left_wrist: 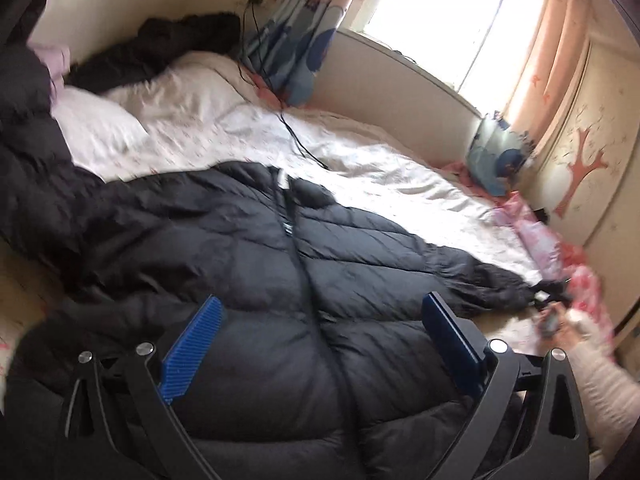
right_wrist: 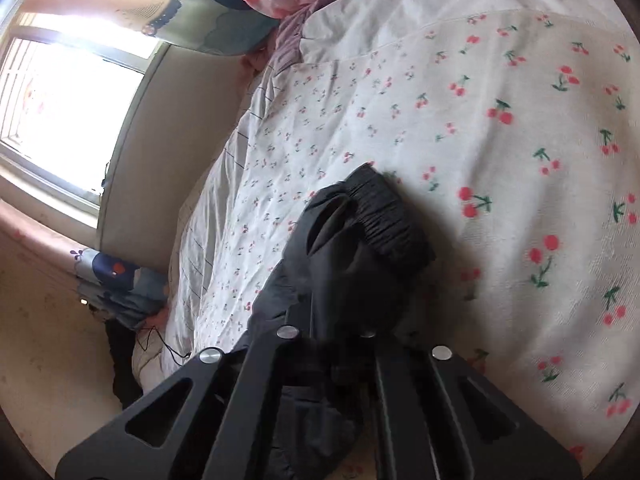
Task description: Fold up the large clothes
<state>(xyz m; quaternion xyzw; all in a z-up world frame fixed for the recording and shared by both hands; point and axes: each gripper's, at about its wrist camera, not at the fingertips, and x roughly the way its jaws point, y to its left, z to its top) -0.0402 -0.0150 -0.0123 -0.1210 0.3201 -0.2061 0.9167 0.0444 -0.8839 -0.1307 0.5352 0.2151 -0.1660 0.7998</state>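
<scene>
1. Black puffer jacket (left_wrist: 280,264) lies spread across the bed (left_wrist: 380,176), zipper running away from the left gripper (left_wrist: 320,344), which hovers released above its hem.
2. Right gripper (right_wrist: 340,332) is clenched on the sleeve cuff (right_wrist: 384,216) at the bed's edge.

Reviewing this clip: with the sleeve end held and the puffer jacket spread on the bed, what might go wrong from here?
1. The right gripper pinches only the sleeve near its ribbed cuff; the slick fabric may slip out mid-fold.
2. The left gripper hangs open over the black jacket, so the body is unpinned and may drag.
3. A black cable lies across the bedsheet beside the collar and may snag.
</scene>
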